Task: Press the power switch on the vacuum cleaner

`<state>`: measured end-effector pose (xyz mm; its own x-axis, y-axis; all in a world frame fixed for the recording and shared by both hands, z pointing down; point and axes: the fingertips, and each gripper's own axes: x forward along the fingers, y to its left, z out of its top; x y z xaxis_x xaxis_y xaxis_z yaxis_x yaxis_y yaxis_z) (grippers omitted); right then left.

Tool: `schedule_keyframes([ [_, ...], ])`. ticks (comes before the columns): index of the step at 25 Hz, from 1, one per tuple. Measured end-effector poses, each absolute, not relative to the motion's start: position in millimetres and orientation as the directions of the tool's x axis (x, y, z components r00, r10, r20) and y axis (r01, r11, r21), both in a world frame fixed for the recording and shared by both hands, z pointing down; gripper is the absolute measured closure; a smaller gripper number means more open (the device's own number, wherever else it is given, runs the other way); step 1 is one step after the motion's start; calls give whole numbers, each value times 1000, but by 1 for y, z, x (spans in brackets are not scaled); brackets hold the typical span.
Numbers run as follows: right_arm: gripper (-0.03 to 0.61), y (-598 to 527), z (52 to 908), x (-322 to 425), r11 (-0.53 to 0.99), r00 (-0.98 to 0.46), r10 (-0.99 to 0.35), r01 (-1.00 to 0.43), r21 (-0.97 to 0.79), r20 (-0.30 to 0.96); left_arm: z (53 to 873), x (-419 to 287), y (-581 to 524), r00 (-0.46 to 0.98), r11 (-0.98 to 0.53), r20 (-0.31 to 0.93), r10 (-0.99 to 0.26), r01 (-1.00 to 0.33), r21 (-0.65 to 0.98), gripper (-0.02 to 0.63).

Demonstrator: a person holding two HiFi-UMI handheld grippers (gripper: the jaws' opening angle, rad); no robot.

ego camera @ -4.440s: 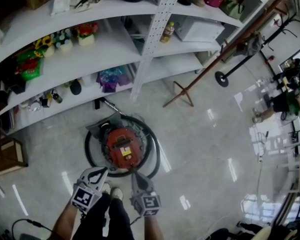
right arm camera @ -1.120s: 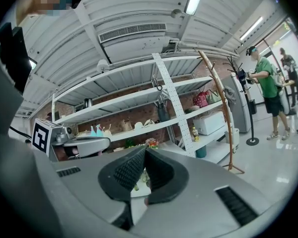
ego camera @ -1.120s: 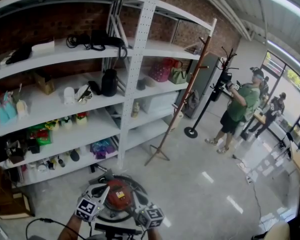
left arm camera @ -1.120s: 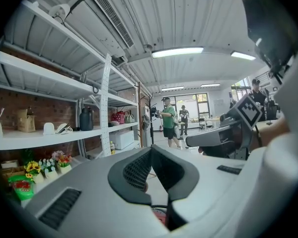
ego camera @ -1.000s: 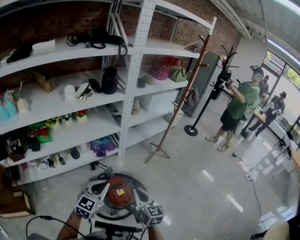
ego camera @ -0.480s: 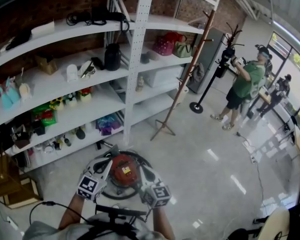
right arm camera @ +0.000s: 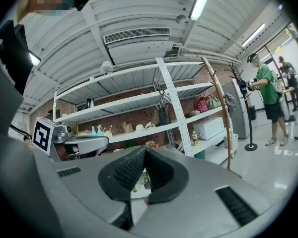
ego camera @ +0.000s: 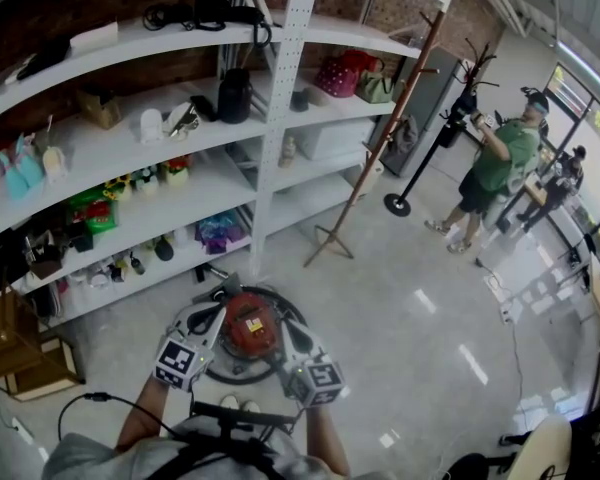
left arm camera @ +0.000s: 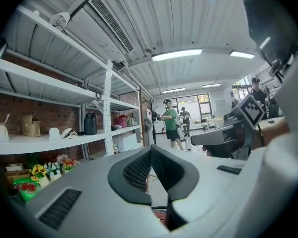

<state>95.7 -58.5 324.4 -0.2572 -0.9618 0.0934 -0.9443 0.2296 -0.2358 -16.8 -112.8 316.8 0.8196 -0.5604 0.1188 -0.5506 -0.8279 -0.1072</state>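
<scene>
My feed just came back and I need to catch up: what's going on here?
A person stands over the red vacuum cleaner on the floor by the shelves, a gripper in each hand. The left gripper and right gripper are both shut and empty, held above the vacuum and aimed out at the room, not down at it. Neither looks to be touching it; the switch is not yet being pressed.

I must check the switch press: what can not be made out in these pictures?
The power switch: head view, too small to find on the vacuum cleaner.
Left gripper view: the left claw hides the vacuum cleaner, except a red sliver.
Right gripper view: the right claw faces shelves; no vacuum cleaner shows.
</scene>
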Motion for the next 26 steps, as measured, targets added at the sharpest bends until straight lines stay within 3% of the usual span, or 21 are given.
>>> schedule_keyframes([
  [26,566,-57,342,96,240,-283,-949,-934,-264,140,321,-16,-112,806,-816,131,-578,-570,-95,607],
])
